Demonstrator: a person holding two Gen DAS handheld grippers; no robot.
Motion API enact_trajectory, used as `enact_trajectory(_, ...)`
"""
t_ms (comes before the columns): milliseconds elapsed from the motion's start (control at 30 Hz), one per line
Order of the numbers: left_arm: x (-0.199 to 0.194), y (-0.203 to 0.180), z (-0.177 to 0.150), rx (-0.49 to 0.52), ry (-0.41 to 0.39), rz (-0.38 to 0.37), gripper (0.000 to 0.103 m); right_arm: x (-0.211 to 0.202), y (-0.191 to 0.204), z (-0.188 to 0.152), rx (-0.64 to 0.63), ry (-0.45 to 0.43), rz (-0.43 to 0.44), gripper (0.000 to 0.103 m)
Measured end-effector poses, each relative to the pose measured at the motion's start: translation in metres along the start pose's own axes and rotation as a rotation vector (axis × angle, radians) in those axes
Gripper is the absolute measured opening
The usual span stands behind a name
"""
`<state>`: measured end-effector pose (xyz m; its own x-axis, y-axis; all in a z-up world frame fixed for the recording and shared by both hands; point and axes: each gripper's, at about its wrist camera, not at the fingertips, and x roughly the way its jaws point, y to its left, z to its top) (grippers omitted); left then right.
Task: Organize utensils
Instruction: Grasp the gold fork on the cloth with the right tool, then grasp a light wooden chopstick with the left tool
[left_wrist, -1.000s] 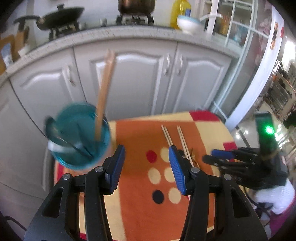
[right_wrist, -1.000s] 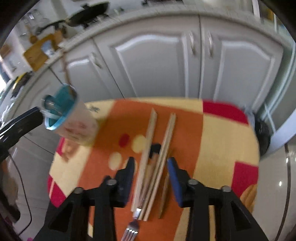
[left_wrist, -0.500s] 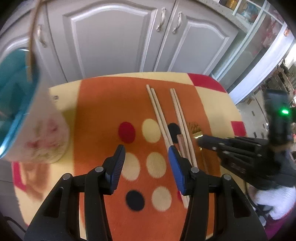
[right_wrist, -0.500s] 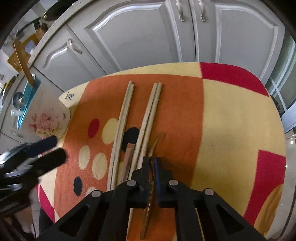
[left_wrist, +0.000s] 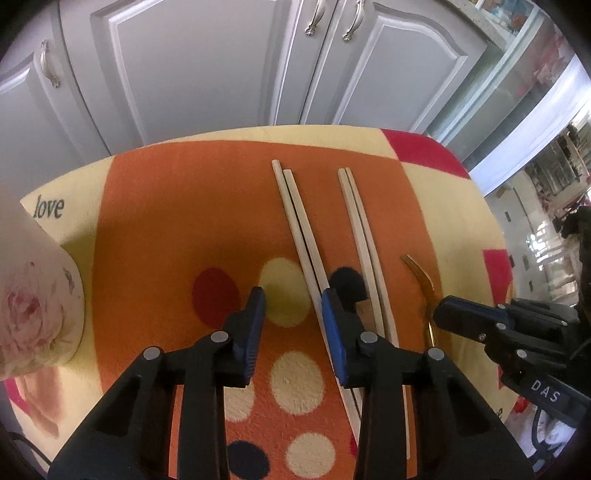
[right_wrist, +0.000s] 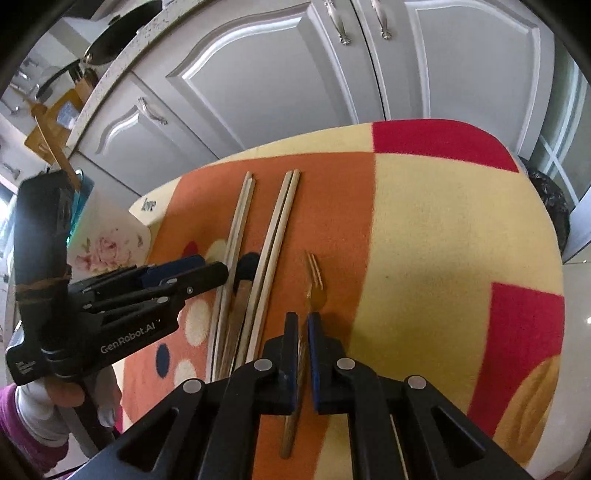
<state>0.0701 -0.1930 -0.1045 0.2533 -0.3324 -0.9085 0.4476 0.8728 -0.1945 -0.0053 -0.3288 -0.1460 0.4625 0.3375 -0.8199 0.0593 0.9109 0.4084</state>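
Right tongs (right_wrist: 303, 325) are closed narrow on the handle of the golden fork (right_wrist: 314, 280), whose tines point away toward the cabinets (right_wrist: 280, 74); the fork lies on the patterned cloth (right_wrist: 424, 229), just beside the right pair of chopsticks (right_wrist: 275, 229). Left tongs (left_wrist: 291, 306) stand partly open and have just been closing. Nothing is gripped: the left blue pad hangs over bare cloth, while the right pad (left_wrist: 332, 332) sits at the edge of the left pair of chopsticks (left_wrist: 299, 229), which does not lie between the pads. A flat wooden piece (right_wrist: 240, 306) lies between the two pairs; what it is cannot be told. The flowered cup (left_wrist: 37, 306) stands at the left edge of the cloth, well apart from the fork.

Assessment: the step in hand appears to be lifting the fork for transfer to the cup. The grip sits on the handle well behind the head, so the tines may droop; a level, slow lift is advised. The left tongs should shift right to straddle both sticks of the pair before closing fully, or one stick will likely roll free. Keep the two tools from crossing over the chopsticks.
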Motion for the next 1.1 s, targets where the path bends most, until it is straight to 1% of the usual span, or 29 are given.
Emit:
enact_trajectory(100,0.005,-0.006,0.008,0.013,-0.002,0.018,0.03,0.002,-0.002,0.002,0.011,0.004,-0.001,0.005)
enact_trajectory(200,0.006,-0.011,0.012,0.027,0.004,0.015,0.03,0.009,-0.004,0.005,0.016,0.018,-0.013,0.005)
enact_trajectory(233,0.006,-0.01,0.012,0.028,0.005,0.013,0.028,0.011,-0.005,0.006,0.02,0.02,-0.009,0.005)
enact_trajectory(267,0.004,-0.01,0.01,0.032,0.004,-0.003,0.016,0.011,-0.005,0.006,0.021,0.019,-0.009,0.005)
enact_trajectory(300,0.002,-0.009,0.009,0.036,0.0,-0.024,0.011,0.011,-0.004,0.006,0.018,0.018,-0.012,0.005)
enact_trajectory(333,-0.001,-0.009,0.007,0.041,0.0,-0.026,0.006,0.011,-0.004,0.007,0.016,0.02,-0.013,0.005)
enact_trajectory(367,-0.003,-0.007,0.002,0.05,0.001,0.008,0.004,0.011,-0.005,0.007,0.014,0.02,-0.012,0.005)
enact_trajectory(400,-0.005,-0.002,-0.001,0.048,0.005,0.01,0.004,0.011,-0.005,0.007,0.016,0.02,-0.012,0.005)
enact_trajectory(533,-0.011,0.008,-0.012,0.029,0.026,-0.024,0.004,0.012,-0.006,0.011,0.009,0.021,-0.016,0.005)
enact_trajectory(633,-0.013,0.008,-0.02,0.042,0.034,-0.027,0.004,0.014,-0.008,0.015,0.02,0.021,-0.018,0.006)
enact_trajectory(733,-0.009,0.007,-0.014,0.033,0.043,-0.022,0.004,0.018,-0.006,0.021,0.018,0.019,-0.019,0.006)
enact_trajectory(900,-0.004,0.003,0.011,0.021,0.027,0.047,0.006,0.025,0.0,0.033,-0.007,0.028,-0.04,0.007)
enact_trajectory(967,-0.001,0.006,0.019,-0.001,0.032,0.076,0.016,0.027,0.004,0.037,-0.028,0.043,-0.058,0.007)
enact_trajectory(1000,0.003,0.008,0.024,-0.017,0.039,0.09,0.018,0.029,0.006,0.039,-0.039,0.049,-0.066,0.007)
enact_trajectory(1033,0.005,0.009,0.027,-0.026,0.045,0.098,0.02,0.03,0.007,0.042,-0.048,0.053,-0.072,0.007)
enact_trajectory(1100,0.01,0.005,0.033,-0.009,0.036,0.118,0.02,0.034,0.009,0.047,-0.063,0.057,-0.079,0.007)
